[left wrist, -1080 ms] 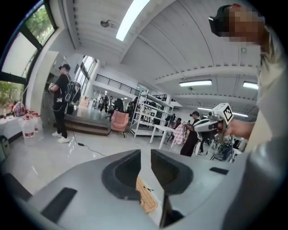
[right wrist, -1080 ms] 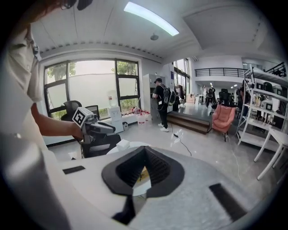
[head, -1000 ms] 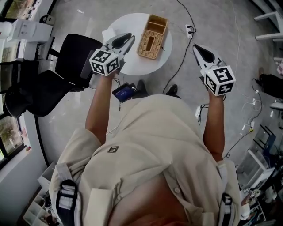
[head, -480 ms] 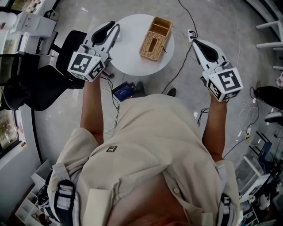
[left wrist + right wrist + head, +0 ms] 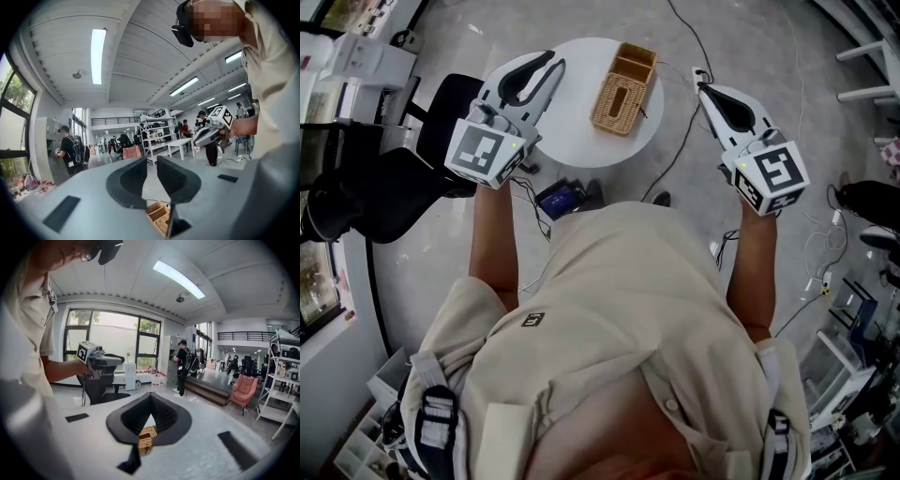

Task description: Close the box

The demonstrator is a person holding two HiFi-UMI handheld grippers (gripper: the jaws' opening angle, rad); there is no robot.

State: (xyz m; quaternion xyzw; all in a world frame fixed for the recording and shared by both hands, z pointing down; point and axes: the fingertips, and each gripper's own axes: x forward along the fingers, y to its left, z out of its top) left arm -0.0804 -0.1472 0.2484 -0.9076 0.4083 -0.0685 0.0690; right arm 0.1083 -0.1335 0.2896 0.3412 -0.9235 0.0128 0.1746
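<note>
wicker box [image 5: 623, 89] on round white surface [image 5: 572, 131], toward its right side in head view, long axis running away from the person. open-topped compartment at the far end, dark slot in the nearer part. touched by neither tool.

left hand-held gripper [image 5: 555, 64] raised above the surface, over its left part in head view, left of the box and apart from it. pads all but pressed together in left gripper view, only a thin slit between them, nothing in it. box glimpsed low down behind the jaws. left marker cube [image 5: 483, 150] at the rear, bare forearm behind it.

right hand-held gripper [image 5: 701, 86] held up off the right edge of the surface, over grey floor [image 5: 787, 47], apart from the box. jaw tips pressed together in right gripper view, empty. box seen small below the tips, through the gap under them. right marker cube [image 5: 773, 173] at the rear.

beige shirt [image 5: 628, 328] filling the lower half of head view. black chair [image 5: 384, 197] on the floor to the left of the surface. white shelving [image 5: 157, 136] in the background of left gripper view. large window [image 5: 112, 338] and person with backpack [image 5: 183, 364] in right gripper view.
</note>
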